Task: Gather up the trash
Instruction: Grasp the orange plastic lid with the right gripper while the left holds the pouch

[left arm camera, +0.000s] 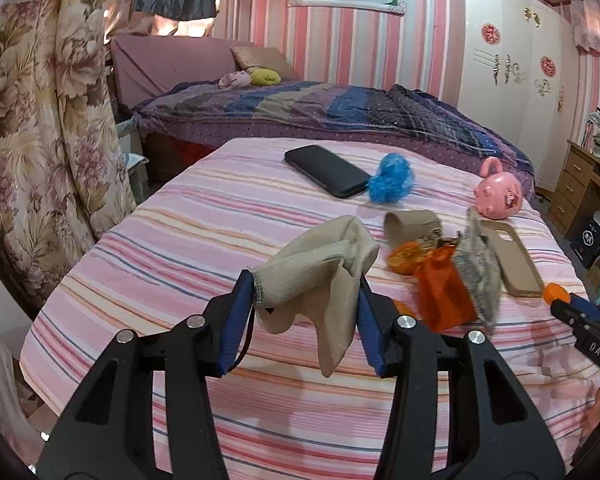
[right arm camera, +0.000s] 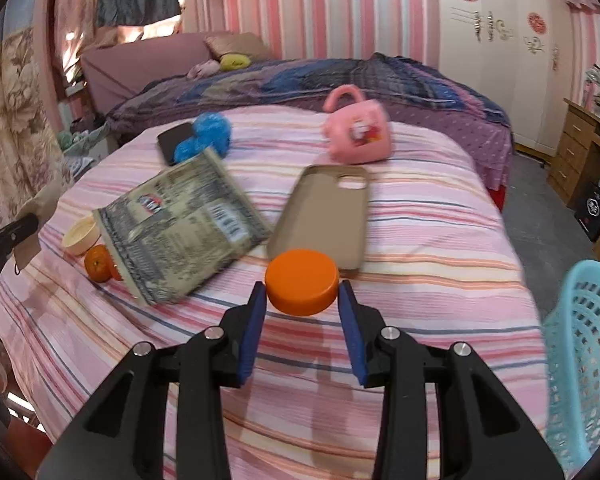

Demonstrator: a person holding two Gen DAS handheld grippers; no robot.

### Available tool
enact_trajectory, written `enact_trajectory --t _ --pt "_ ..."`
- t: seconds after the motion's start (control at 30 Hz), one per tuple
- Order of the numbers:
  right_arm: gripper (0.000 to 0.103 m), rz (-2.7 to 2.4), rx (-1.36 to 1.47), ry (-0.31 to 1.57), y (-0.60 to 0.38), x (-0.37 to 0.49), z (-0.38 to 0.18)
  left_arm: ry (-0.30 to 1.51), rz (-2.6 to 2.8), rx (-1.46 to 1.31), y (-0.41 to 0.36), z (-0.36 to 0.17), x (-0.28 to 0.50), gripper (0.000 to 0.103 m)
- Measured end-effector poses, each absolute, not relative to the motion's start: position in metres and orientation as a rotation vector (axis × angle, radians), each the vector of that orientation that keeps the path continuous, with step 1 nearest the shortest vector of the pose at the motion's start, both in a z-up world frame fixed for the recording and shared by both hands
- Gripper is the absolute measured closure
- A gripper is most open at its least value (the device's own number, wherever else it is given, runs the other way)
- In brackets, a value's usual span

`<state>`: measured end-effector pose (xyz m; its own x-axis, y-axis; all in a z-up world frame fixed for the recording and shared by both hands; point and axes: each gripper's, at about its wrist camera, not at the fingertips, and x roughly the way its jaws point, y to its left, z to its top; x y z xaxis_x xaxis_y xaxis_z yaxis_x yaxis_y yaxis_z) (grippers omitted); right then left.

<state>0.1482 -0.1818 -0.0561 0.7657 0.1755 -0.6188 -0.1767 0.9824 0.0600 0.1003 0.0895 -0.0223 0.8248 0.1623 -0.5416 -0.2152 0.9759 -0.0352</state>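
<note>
Grippers both loaded, as I read the two wrist views. My left gripper (left arm camera: 308,300) pinches a beige cloth (left arm camera: 320,272) between its blue pads; the cloth bunches above the fingers and droops below them, held off the striped bedspread (left arm camera: 172,248). My right gripper (right arm camera: 302,300) clamps an orange cap (right arm camera: 302,282) by its rim, cap flat and level, also off the bedspread.

Left wrist view, taking the cloth as centre: cardboard tube (left arm camera: 412,226) at 1 o'clock; mandarin (left arm camera: 406,258) at 2 o'clock, touching an orange wrapper (left arm camera: 444,292) at 3 o'clock; a grey printed packet (left arm camera: 480,272) stands just beside the wrapper, blurred. Tan phone case (left arm camera: 514,256) lies beyond the packet. Black phone (left arm camera: 326,170) at 12 o'clock, with a blue crumpled bag (left arm camera: 392,178) touching its near end. Pink toy bag (left arm camera: 498,192) far at 2 o'clock.

Right wrist view: packet overlaps the mandarin; a small cream cup (right arm camera: 82,234) sits just beside the fruit. Turquoise basket (right arm camera: 580,360) at 4 o'clock of the cap, past the bed edge.
</note>
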Motion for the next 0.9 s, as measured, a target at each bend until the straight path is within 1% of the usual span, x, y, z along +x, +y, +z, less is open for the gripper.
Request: enact_trajectory --t 0.17,0.37,0.6,0.9 --pt "0.066 0.150 0.021 0.638 -0.214 0.140 -0.049 0.541 0.173 -0.058 0.067 -0.017 0.095 0.055" --pt "0.066 0.119 0.049 0.626 -0.241 0.136 -0.045 0.541 0.153 -0.075 0.046 -0.015 0.098 0.055" --pt "0.066 0.115 0.049 0.623 -0.250 0.137 -0.045 0.529 0.124 -0.058 0.021 -0.013 0.100 0.055" --pt "0.066 0.124 0.020 0.655 -0.250 0.139 -0.051 0.548 0.140 -0.059 0.034 -0.017 0.100 0.055"
